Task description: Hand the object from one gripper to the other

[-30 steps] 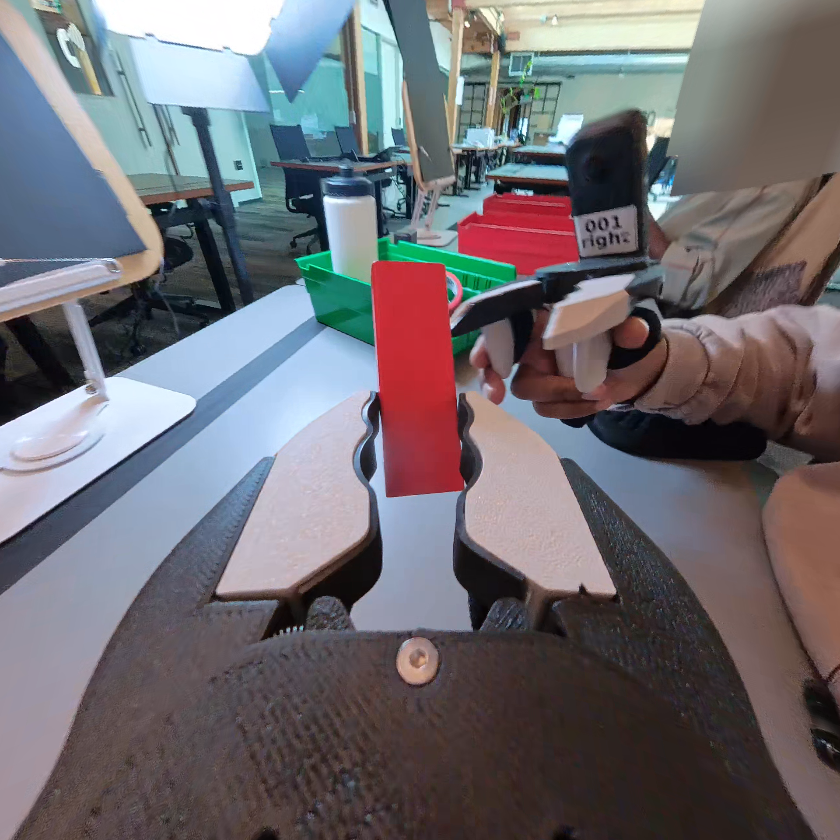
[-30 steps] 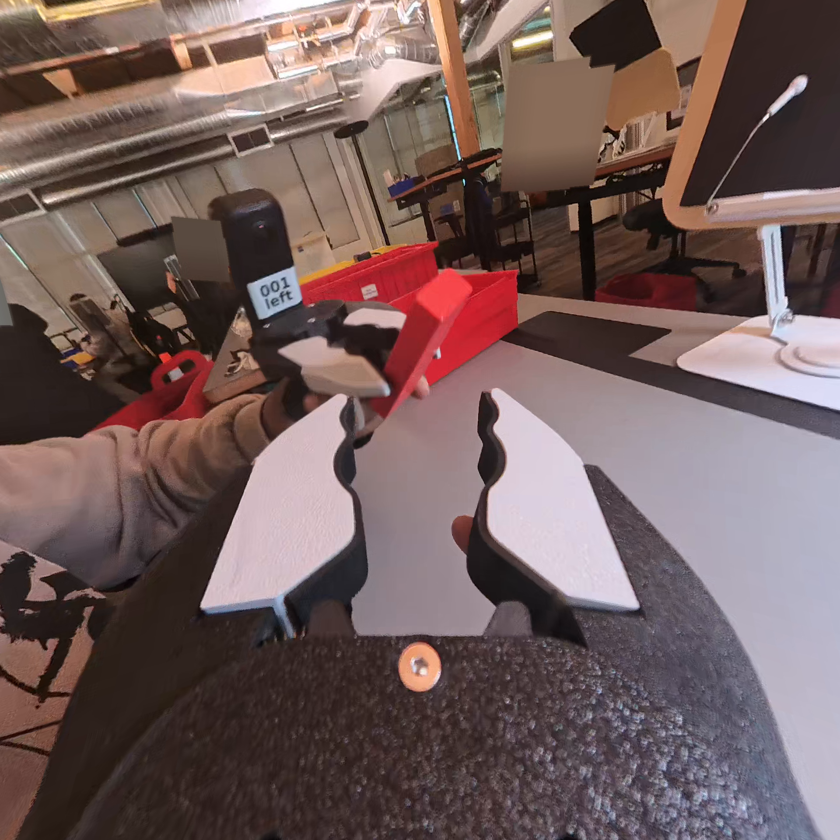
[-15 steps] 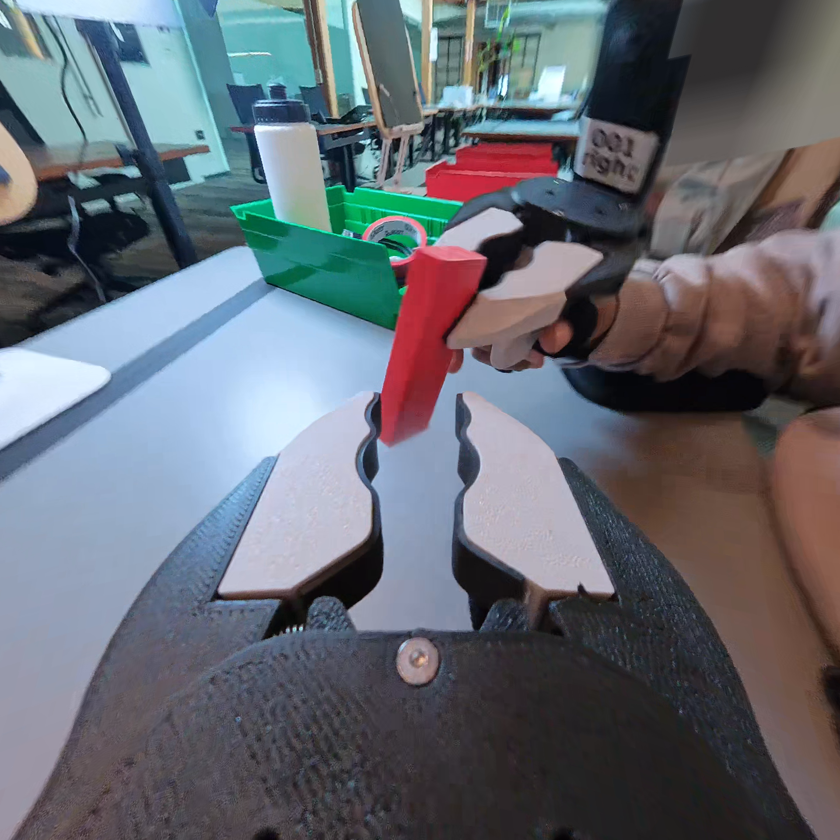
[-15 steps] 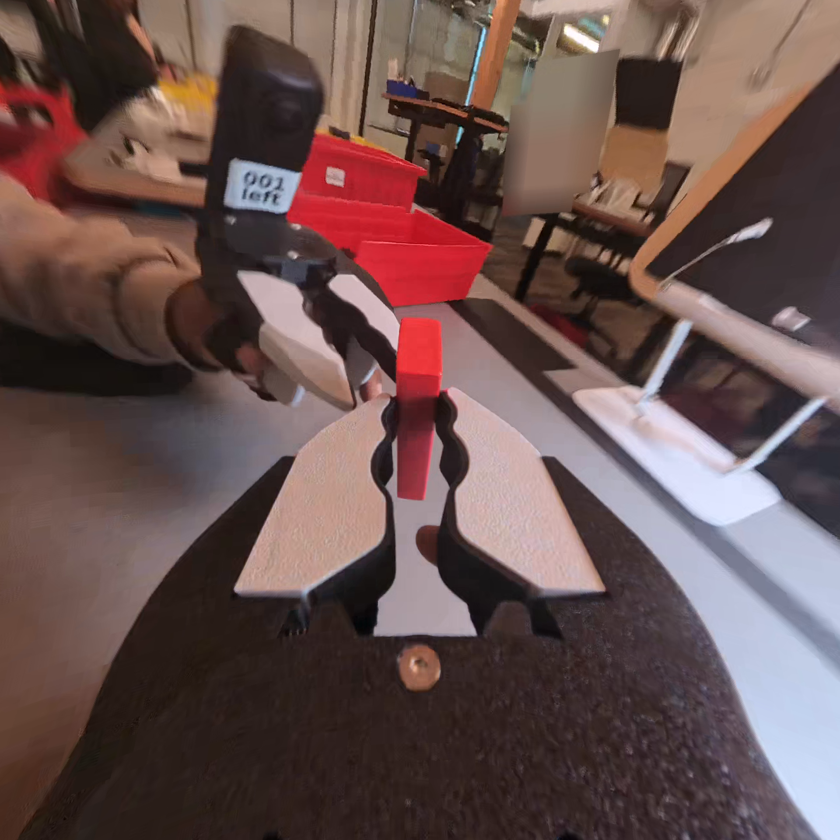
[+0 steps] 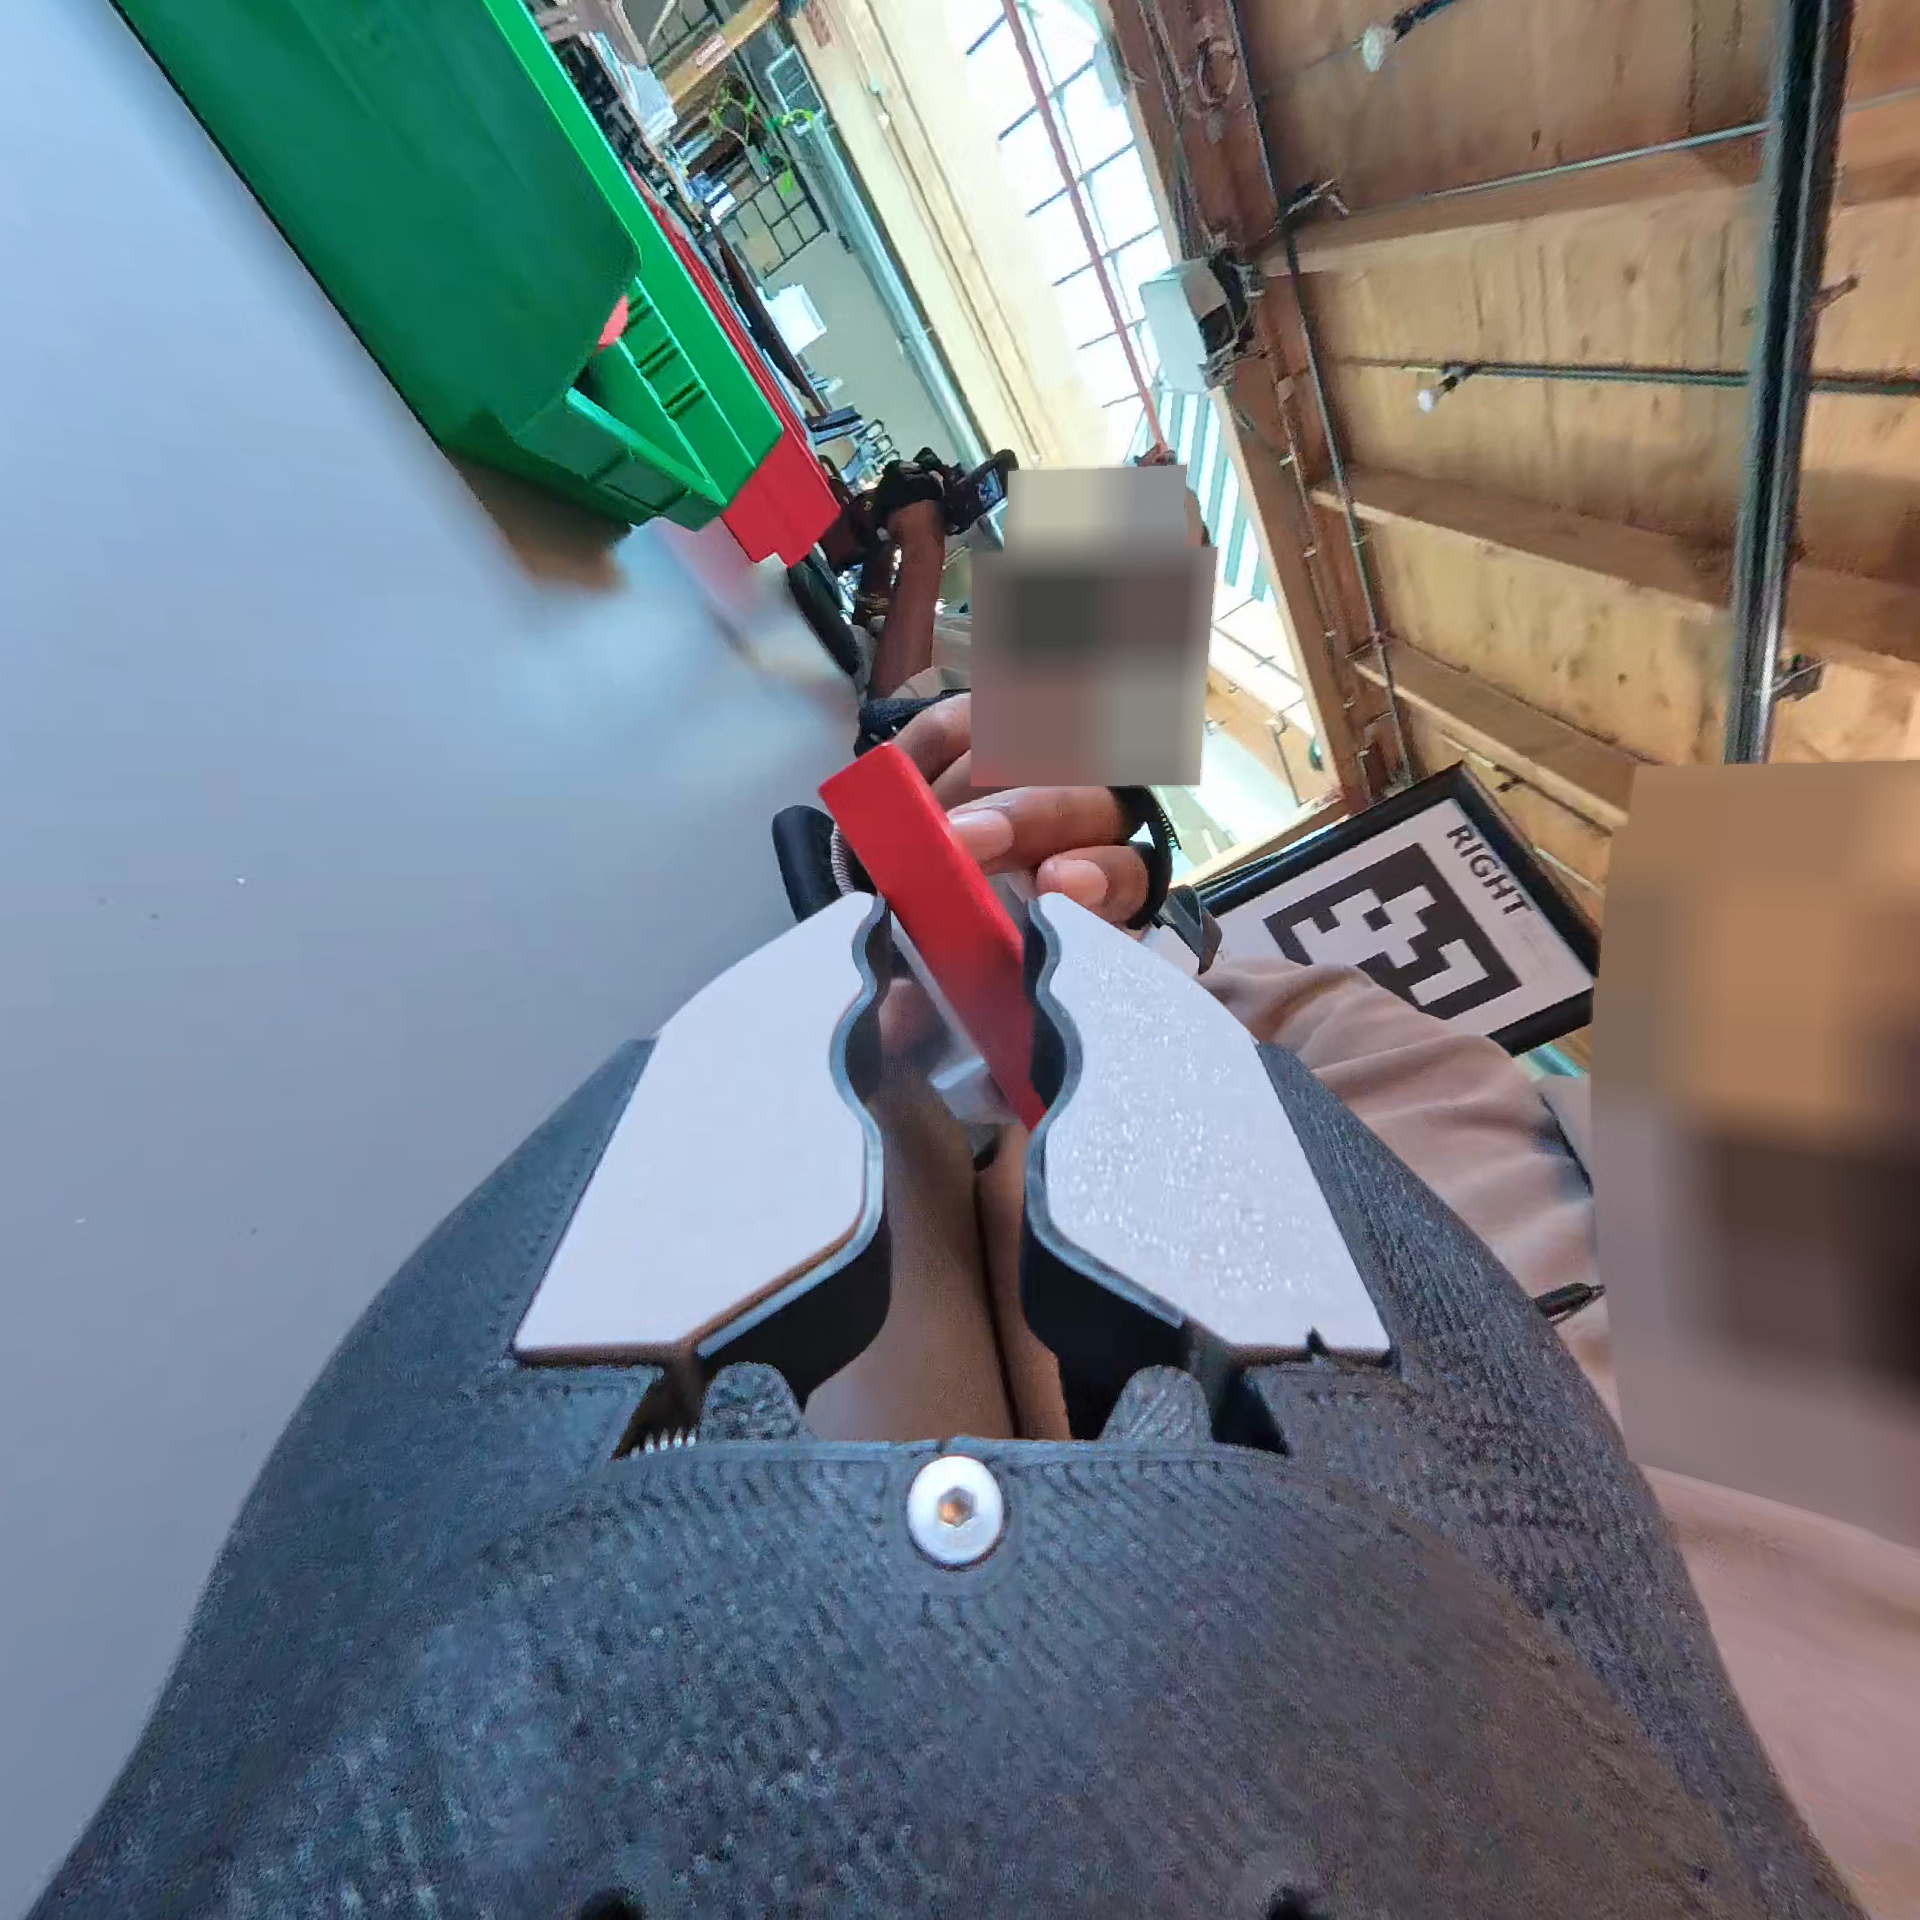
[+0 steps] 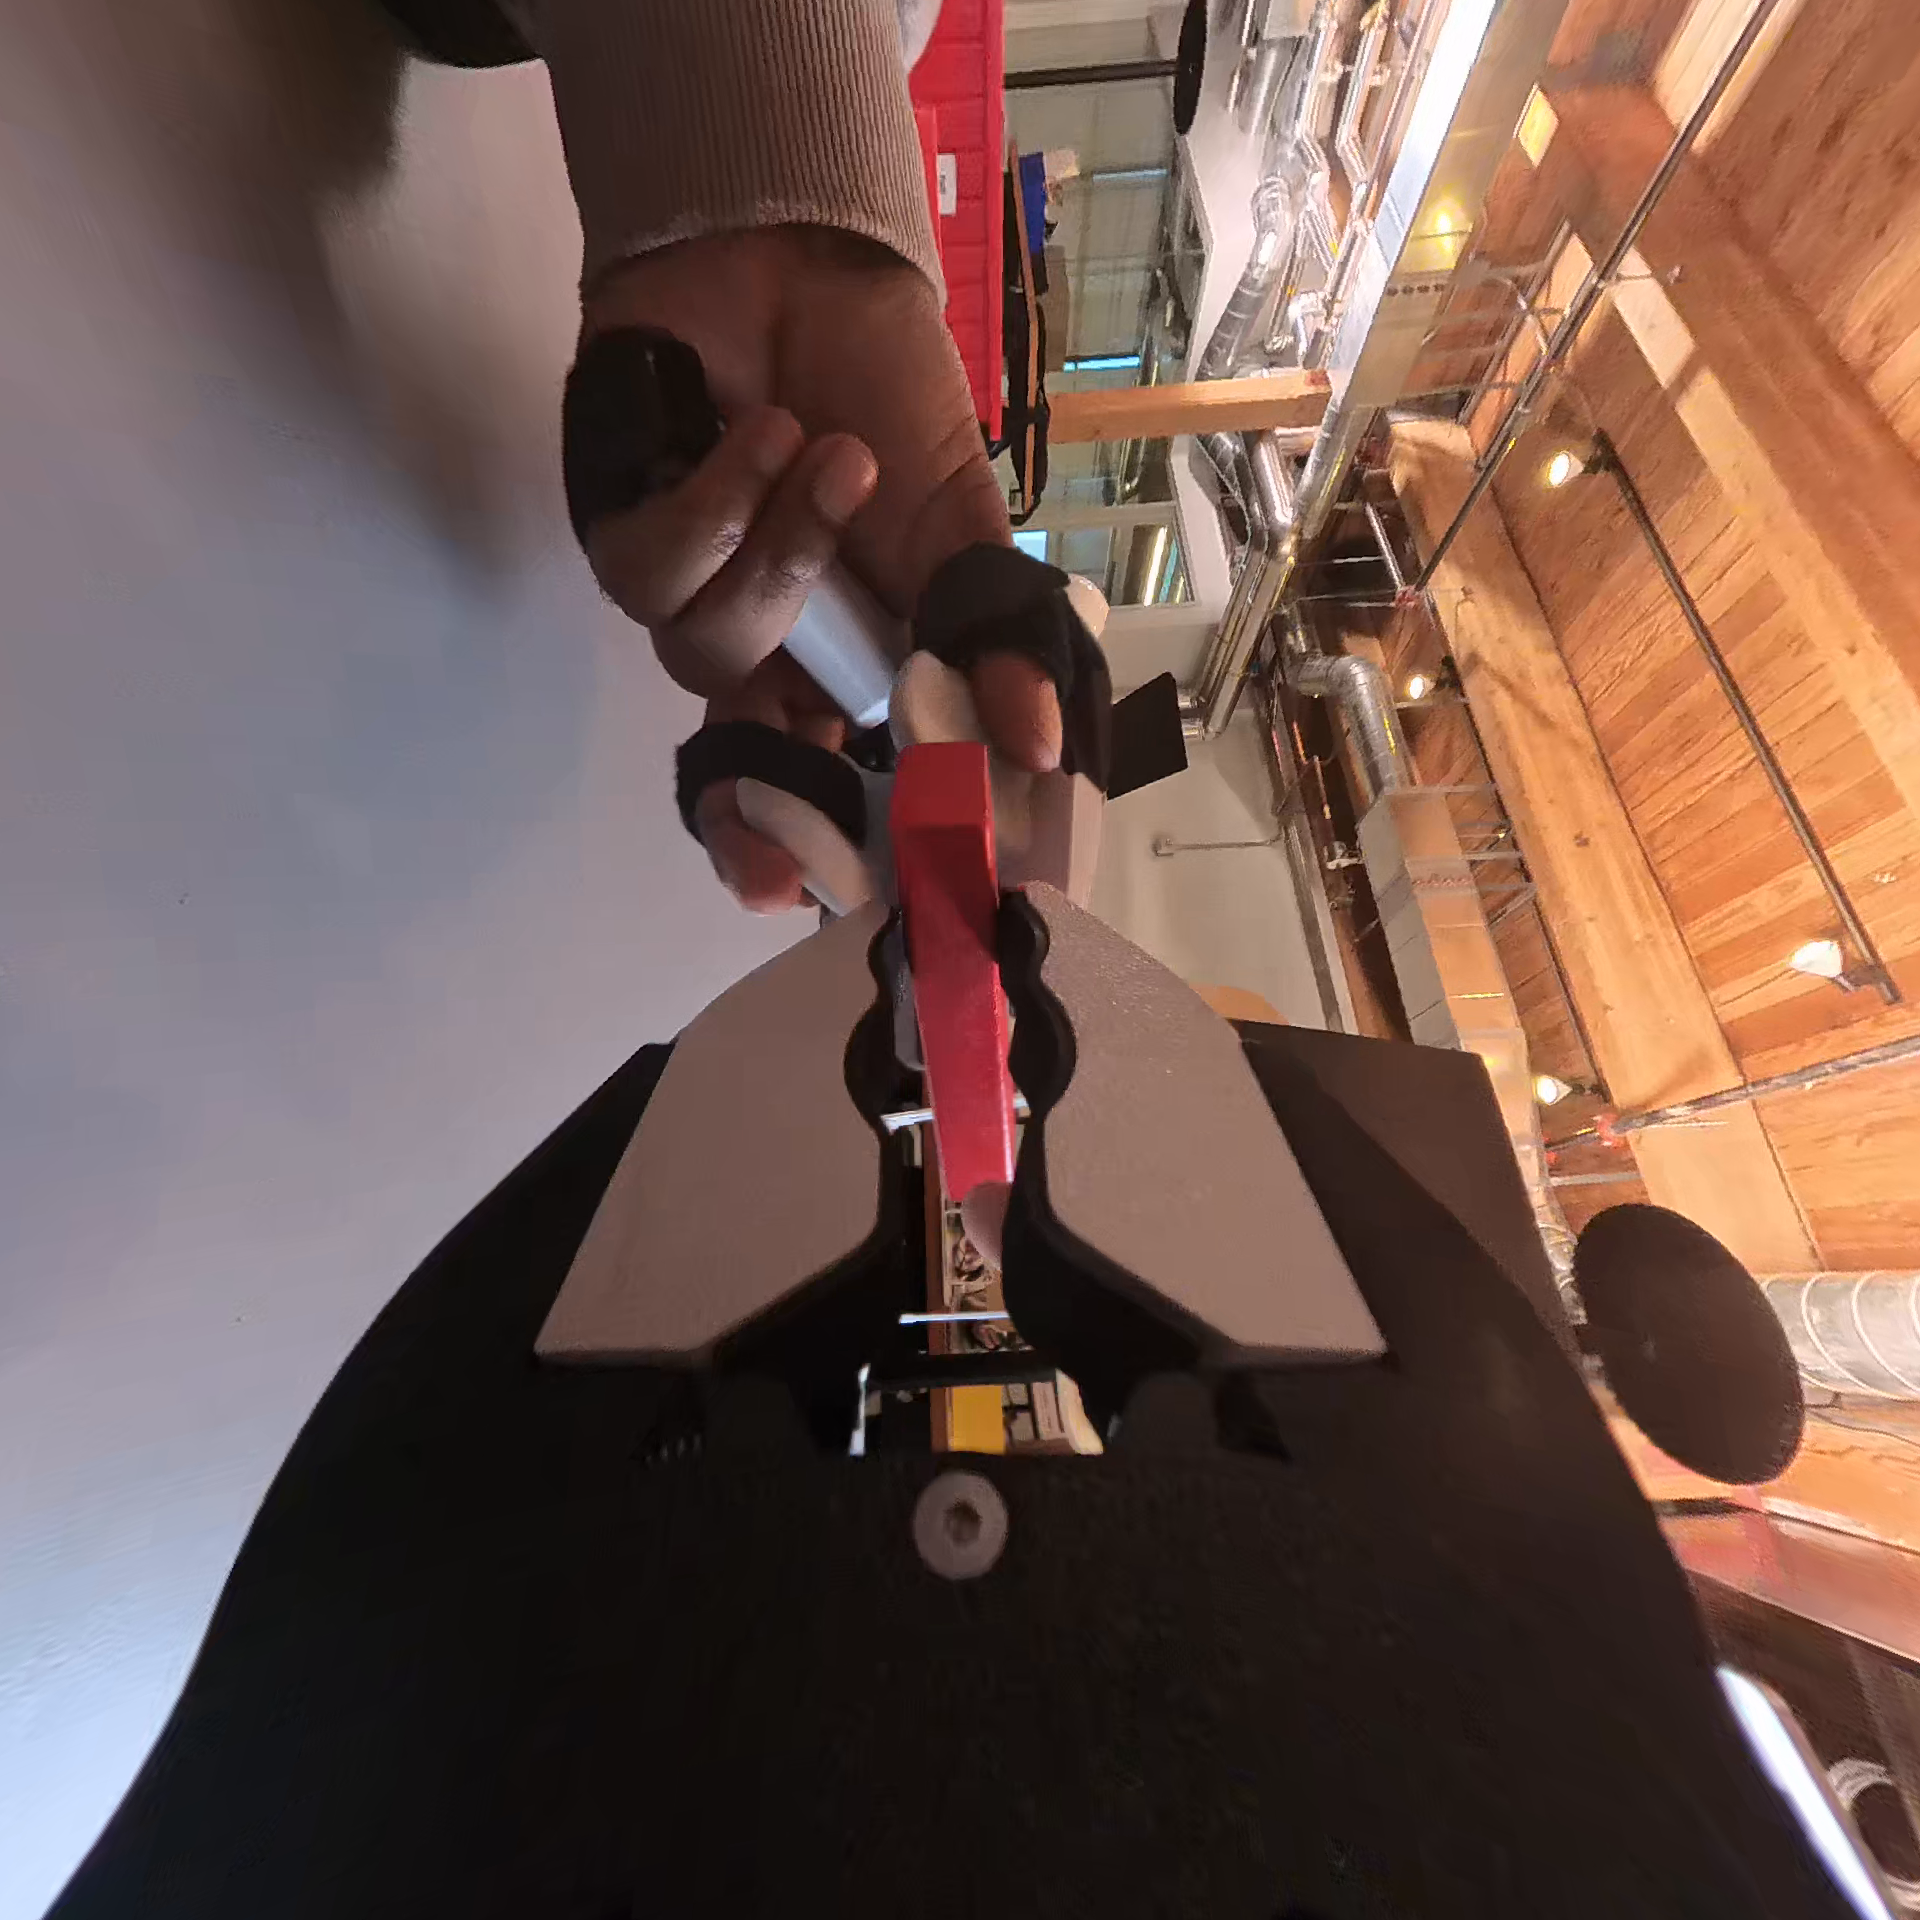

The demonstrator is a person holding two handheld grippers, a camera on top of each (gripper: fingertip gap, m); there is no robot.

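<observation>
The right gripper (image 6: 951,920) clamps the red block (image 6: 961,1029) between its fingertips, up above the grey table (image 5: 260,831). The left gripper (image 5: 956,914) sits around the same block (image 5: 940,925) with its jaws slightly apart, a gap showing beside it. A green bin (image 5: 436,249) stands farther along the table

Both wrist cameras sit rolled sideways, close behind their own fingers, facing one another; each shows the desk (image 5: 260,779) running up its left side, and both share the red block (image 6: 951,997)
</observation>
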